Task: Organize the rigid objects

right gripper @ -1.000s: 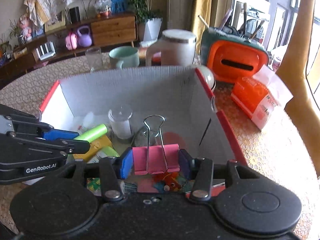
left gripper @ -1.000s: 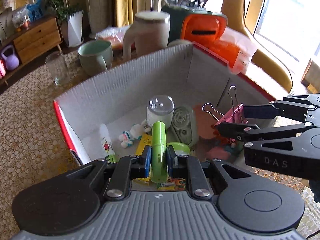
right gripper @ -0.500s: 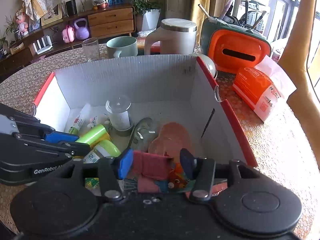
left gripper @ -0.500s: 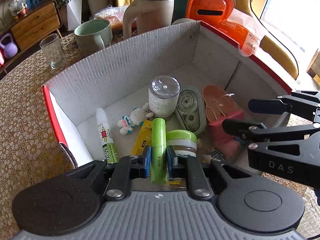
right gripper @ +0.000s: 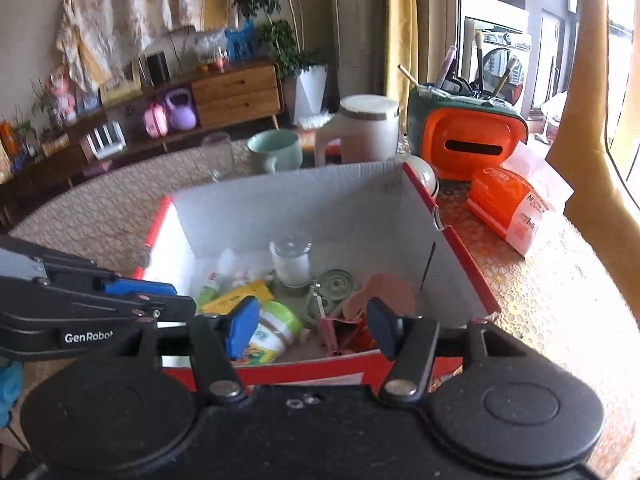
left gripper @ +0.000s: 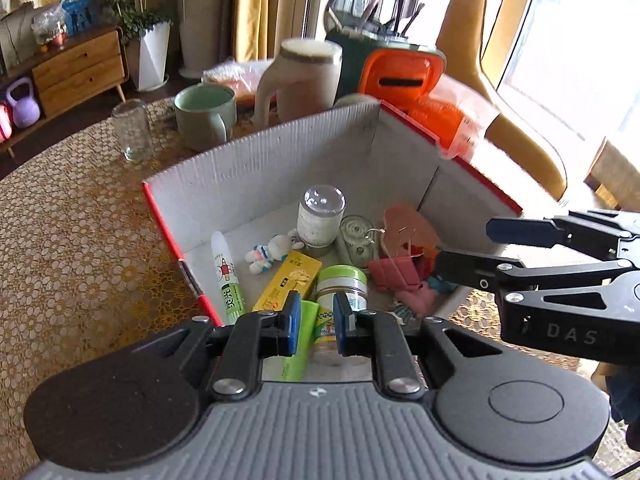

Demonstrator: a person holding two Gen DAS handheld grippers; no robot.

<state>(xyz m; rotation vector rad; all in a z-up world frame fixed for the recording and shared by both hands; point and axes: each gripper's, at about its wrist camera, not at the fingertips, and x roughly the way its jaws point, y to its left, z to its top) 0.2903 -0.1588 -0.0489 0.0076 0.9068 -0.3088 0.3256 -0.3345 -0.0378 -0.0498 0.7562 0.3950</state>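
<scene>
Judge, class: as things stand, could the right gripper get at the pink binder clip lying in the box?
Probably yes. The right gripper is open and empty above the box's near wall, and the pink binder clip lies on top of the pile, uncovered; the left gripper sits off to the side.

My right gripper (right gripper: 312,326) hangs open over the cardboard box (right gripper: 320,204), the pink binder clip (right gripper: 334,330) lying inside below it, my left gripper (right gripper: 160,300) alongside.

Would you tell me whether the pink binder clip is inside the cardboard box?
Inside: the pink binder clip lies on the cardboard box floor.
</scene>
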